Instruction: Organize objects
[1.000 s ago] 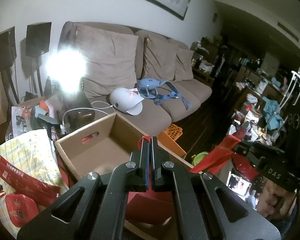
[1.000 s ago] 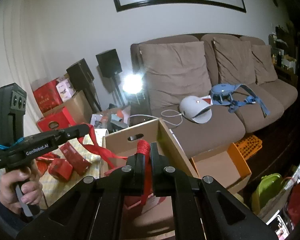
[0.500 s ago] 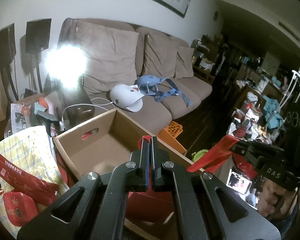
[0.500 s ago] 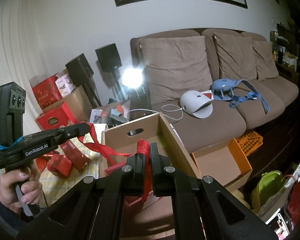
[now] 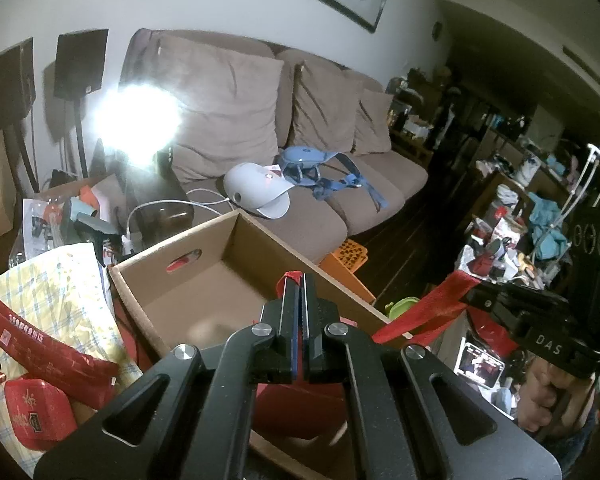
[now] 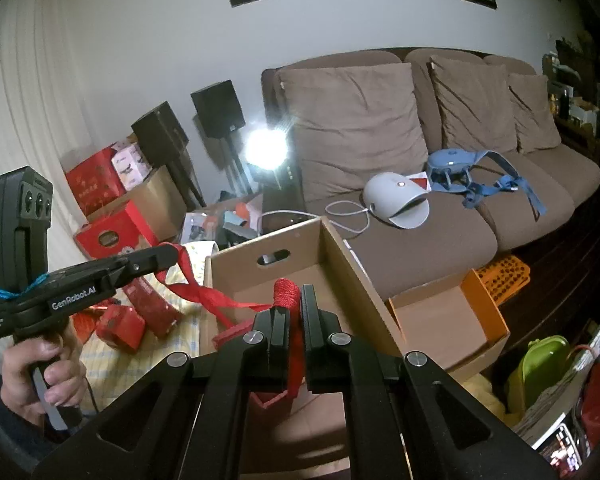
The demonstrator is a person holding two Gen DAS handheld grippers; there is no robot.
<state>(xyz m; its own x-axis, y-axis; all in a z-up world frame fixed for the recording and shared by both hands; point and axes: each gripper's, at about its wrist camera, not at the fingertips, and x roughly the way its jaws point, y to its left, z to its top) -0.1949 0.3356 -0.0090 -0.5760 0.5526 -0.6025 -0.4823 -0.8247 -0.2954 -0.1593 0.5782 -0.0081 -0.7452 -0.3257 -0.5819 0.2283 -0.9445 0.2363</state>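
Note:
A red gift bag (image 5: pixel 296 408) hangs between both grippers over an open brown cardboard box (image 5: pixel 172 256). My left gripper (image 5: pixel 298 280) is shut on one red ribbon handle (image 5: pixel 290 276), whose tip pokes out above the jaws. In the right wrist view, my right gripper (image 6: pixel 294 292) is shut on the other red handle (image 6: pixel 286 294), and the bag's top edge (image 6: pixel 268 398) shows below it. Each view shows the other gripper off to one side: the right gripper (image 5: pixel 474 300) with a taut ribbon (image 5: pixel 424 312), the left gripper (image 6: pixel 170 254) with a twisted ribbon (image 6: pixel 204 294).
A brown sofa (image 6: pixel 440 240) behind the box carries a white device (image 6: pixel 396 200) and a blue strap harness (image 6: pixel 472 176). A small orange-edged box (image 6: pixel 444 320) sits right of the big box (image 6: pixel 268 240). Red packets (image 5: pixel 40 408) lie on a yellow checked cloth (image 5: pixel 48 284). A lamp (image 5: pixel 136 124) glares.

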